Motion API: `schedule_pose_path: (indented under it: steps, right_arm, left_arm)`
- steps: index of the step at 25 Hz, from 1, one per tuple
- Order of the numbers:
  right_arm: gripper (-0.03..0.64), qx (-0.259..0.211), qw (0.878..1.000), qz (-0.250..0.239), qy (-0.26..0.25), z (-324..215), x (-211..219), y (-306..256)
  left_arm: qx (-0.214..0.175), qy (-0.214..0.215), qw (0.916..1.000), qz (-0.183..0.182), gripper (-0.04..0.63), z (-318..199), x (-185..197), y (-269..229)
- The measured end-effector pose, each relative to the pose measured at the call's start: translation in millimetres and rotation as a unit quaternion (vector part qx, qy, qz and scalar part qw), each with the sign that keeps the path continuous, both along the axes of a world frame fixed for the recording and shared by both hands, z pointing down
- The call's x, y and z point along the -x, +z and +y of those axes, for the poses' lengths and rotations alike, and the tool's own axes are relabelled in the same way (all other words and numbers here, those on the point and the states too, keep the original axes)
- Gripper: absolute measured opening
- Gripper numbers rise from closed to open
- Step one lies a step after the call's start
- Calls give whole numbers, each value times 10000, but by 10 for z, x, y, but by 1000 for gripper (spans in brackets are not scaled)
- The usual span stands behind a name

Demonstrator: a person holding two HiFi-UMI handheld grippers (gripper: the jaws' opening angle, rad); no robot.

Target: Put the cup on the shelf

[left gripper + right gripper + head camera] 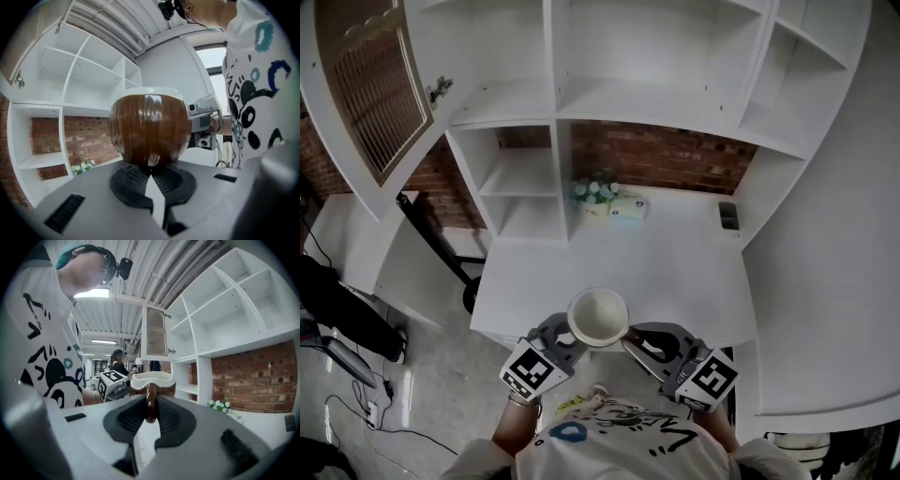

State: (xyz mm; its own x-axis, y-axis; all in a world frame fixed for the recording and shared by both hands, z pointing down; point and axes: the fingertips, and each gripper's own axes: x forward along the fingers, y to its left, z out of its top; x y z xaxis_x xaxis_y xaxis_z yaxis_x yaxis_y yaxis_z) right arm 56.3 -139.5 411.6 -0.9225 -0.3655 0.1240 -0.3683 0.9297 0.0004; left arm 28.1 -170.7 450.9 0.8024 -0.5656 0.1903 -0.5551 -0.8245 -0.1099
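A cup [598, 317], brown outside and white inside, hangs upright over the near edge of the white table [675, 272], between both grippers. My right gripper [649, 343] is shut on the cup's brown handle [150, 401], which stands upright between its pads. My left gripper [558, 339] sits at the cup's left; its jaws are shut, with their tips against the cup's lower side. The left gripper [151, 169] view is filled by the round brown cup [150, 129]. The white shelf unit [525, 178] stands at the table's far side with bare compartments.
Small artificial flowers [595, 192] and a pale box [628, 208] sit at the back of the table by the brick wall. A small dark object [727, 216] lies at the far right. An open cabinet door [375, 84] hangs upper left. A curved white counter [825, 309] runs along the right.
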Motion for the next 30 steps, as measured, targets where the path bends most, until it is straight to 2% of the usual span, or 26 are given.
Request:
schedule_pose_path:
  steps: [10, 22, 30]
  right_arm:
    - [61, 173, 9992, -355, 8, -273, -13, -11]
    - [61, 176, 9989, -337, 259, -881, 264, -50]
    - [61, 33, 9968, -540, 583, -1353, 450, -224]
  left_arm:
    - [-37, -50, 10000, -30, 15, -260, 14, -53]
    - [47, 108, 9999, 37, 15, -874, 271, -61]
    - [-291, 299, 9991, 31, 15, -1397, 461, -289]
